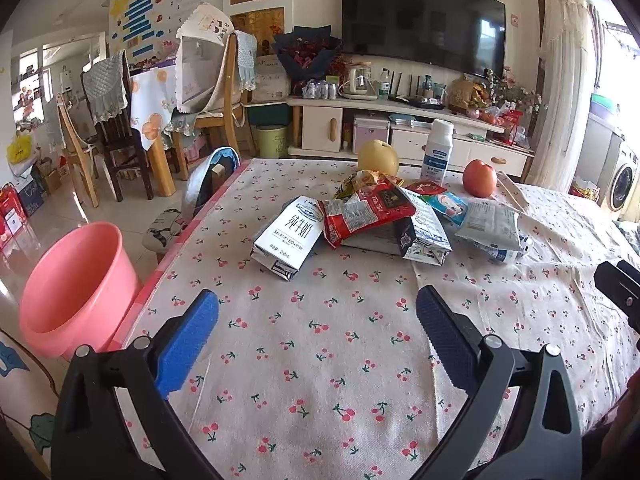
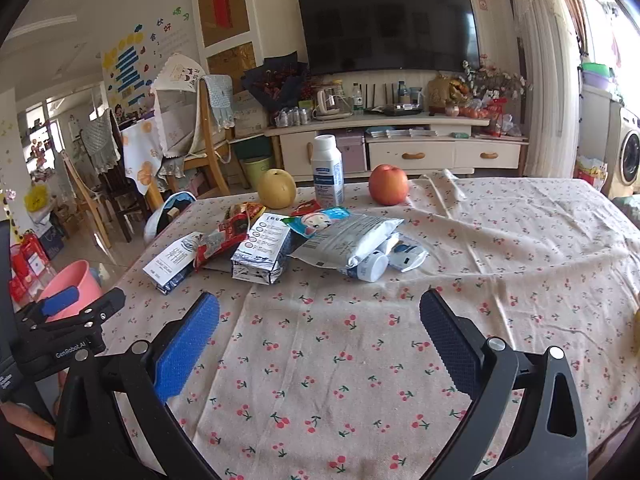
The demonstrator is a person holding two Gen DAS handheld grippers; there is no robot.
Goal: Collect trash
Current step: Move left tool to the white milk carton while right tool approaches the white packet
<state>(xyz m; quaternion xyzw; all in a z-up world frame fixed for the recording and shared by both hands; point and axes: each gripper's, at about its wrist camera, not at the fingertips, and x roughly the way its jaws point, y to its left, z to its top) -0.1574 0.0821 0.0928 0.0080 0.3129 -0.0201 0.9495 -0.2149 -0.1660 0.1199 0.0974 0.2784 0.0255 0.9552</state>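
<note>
Both tongs, the left gripper [image 1: 317, 322] and right gripper [image 2: 319, 324], hovered with jaws apart over the cherry-print tablecloth [image 1: 320, 360], a heap of wrappers and milk cartons [image 1: 360, 220] at 12 o'clock, a pink bucket [image 1: 76, 288] at 9 o'clock.

Crumpled wrappers and flattened milk cartons [image 1: 287, 236] lie heaped mid-table beside pink bucket [image 1: 72, 292].

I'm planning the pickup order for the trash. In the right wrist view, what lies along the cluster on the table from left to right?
White milk carton → red snack wrapper → flattened blue-and-white carton → silver-white pouch → small white bottle lying on its side.
</note>
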